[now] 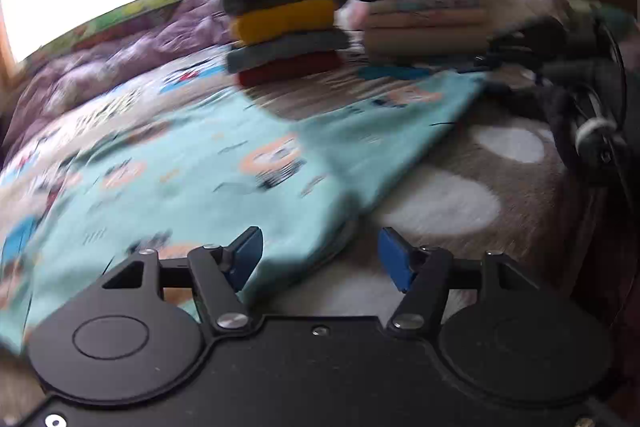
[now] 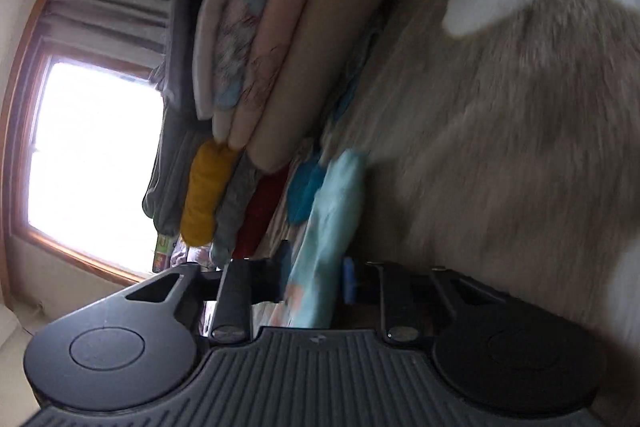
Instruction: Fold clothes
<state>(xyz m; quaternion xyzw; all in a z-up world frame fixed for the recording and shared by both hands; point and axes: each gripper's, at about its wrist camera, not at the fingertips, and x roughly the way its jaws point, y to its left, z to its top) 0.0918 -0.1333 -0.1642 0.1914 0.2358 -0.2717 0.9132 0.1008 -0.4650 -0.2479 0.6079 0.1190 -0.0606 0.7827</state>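
A light blue printed garment (image 1: 200, 167) lies spread on a brown fleece blanket with white spots (image 1: 500, 187). My left gripper (image 1: 320, 255) is open, its blue pads either side of the garment's near corner, which lies between the jaws. In the right wrist view, rolled sideways, my right gripper (image 2: 316, 279) is shut on an edge of the same light blue garment (image 2: 332, 211), which hangs out from between the pads. The other gripper shows as a dark shape at the right edge of the left wrist view (image 1: 592, 131).
Two piles of folded clothes stand at the far side of the bed: grey, yellow and red items (image 1: 284, 31) and beige items (image 1: 428, 23). They also show in the right wrist view (image 2: 272, 47). A bright window (image 2: 92, 163) is behind. A purple quilt (image 1: 120, 59) lies left.
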